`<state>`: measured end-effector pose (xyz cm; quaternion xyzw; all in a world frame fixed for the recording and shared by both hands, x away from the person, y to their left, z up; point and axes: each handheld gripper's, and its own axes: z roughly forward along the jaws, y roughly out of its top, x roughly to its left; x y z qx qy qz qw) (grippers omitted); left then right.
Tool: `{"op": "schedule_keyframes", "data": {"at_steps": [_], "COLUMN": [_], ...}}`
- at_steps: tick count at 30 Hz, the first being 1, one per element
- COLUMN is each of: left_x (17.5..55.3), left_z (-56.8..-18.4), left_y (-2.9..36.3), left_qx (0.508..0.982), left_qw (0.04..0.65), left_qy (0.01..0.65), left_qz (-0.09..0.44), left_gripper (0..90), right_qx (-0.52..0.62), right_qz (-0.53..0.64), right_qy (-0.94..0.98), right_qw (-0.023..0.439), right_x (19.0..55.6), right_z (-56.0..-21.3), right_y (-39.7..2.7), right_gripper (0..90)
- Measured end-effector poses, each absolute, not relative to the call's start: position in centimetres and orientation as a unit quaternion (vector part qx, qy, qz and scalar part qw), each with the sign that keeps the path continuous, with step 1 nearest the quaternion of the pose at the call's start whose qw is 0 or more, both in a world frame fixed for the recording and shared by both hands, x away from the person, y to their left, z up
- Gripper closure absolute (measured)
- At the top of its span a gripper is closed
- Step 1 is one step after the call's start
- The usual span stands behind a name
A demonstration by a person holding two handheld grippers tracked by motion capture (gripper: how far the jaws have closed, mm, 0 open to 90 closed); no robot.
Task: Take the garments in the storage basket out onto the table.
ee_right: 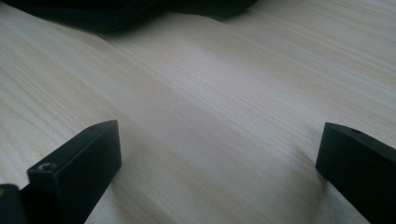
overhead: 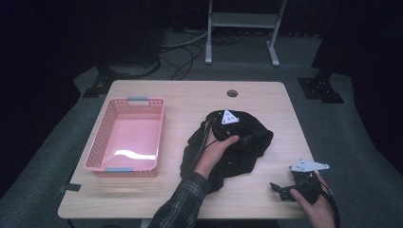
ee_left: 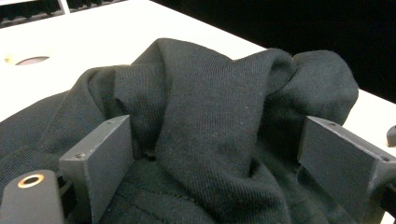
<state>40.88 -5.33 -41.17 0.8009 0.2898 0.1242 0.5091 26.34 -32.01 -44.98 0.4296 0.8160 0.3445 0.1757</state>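
Observation:
A black garment lies crumpled on the wooden table, right of centre. My left gripper rests on top of it, held by a hand in a plaid sleeve. In the left gripper view the jaws stand wide apart with a raised fold of the garment between them, and the pads do not squeeze it. My right gripper lies low at the table's front right corner, pointing left. Its jaws are open over bare wood, with the garment's edge farther ahead.
A pink plastic basket with nothing in it stands on the left half of the table. A round cable hole sits near the far edge. Behind the table are a white stand's legs and floor cables.

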Motion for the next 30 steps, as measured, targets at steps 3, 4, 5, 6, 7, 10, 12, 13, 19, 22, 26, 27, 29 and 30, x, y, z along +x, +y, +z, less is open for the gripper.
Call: {"op": "schedule_keyframes", "data": {"at_steps": [3, 4, 5, 6, 7, 10, 12, 13, 19, 22, 26, 27, 29, 30], "left_x": [40.9, 40.9, 40.9, 40.9, 40.9, 40.8, 40.8, 40.8, 40.5, 40.3, 40.0, 40.0, 39.8, 39.8], "left_z": [-41.0, -41.0, -40.9, -40.9, -40.9, -40.6, -40.5, -40.4, -40.0, -39.7, -39.2, -39.0, -38.8, -38.6], "left_y": [-5.2, -5.1, -5.1, -5.0, -5.0, -4.9, -4.8, -4.7, -4.6, -4.5, -4.3, -4.2, -4.0, -4.0], "left_qx": [0.801, 0.801, 0.801, 0.801, 0.8, 0.8, 0.797, 0.796, 0.797, 0.794, 0.788, 0.787, 0.784, 0.783], "left_qw": [0.509, 0.509, 0.509, 0.509, 0.509, 0.51, 0.512, 0.514, 0.514, 0.521, 0.531, 0.533, 0.537, 0.539], "left_qy": [0.288, 0.286, 0.287, 0.287, 0.288, 0.286, 0.288, 0.288, 0.283, 0.278, 0.274, 0.273, 0.271, 0.27], "left_qz": [0.128, 0.129, 0.131, 0.133, 0.133, 0.135, 0.138, 0.137, 0.143, 0.146, 0.149, 0.151, 0.154, 0.155], "left_gripper": [10.1, 10.1, 10.1, 10.1, 10.1, 10.1, 10.1, 10.1, 10.1, 10.1, 10.1, 10.1, 10.1, 10.1], "right_qx": [0.43, 0.43, 0.43, 0.43, 0.43, 0.43, 0.43, 0.43, 0.43, 0.429, 0.429, 0.429, 0.429, 0.428], "right_qz": [0.345, 0.345, 0.345, 0.345, 0.345, 0.345, 0.344, 0.344, 0.345, 0.345, 0.345, 0.345, 0.345, 0.345], "right_qy": [0.816, 0.816, 0.816, 0.816, 0.816, 0.816, 0.816, 0.816, 0.816, 0.816, 0.816, 0.816, 0.816, 0.816], "right_qw": [0.176, 0.176, 0.176, 0.176, 0.176, 0.176, 0.176, 0.176, 0.176, 0.175, 0.176, 0.176, 0.176, 0.176], "right_x": [26.3, 26.3, 26.3, 26.3, 26.3, 26.3, 26.3, 26.3, 26.3, 26.3, 26.3, 26.3, 26.3, 26.3], "right_z": [-45.0, -45.0, -45.0, -45.0, -45.0, -45.0, -45.0, -45.0, -45.0, -45.0, -45.0, -45.0, -45.0, -45.0], "right_y": [-32.0, -32.0, -32.0, -32.0, -32.0, -32.0, -32.0, -32.0, -32.0, -32.0, -32.0, -32.0, -32.0, -32.0], "right_gripper": [0.0, 0.0, 0.0, 0.0, 0.0, 0.0, 0.0, 0.0, 0.0, 0.0, 0.0, 0.0, 0.0, 0.0]}}
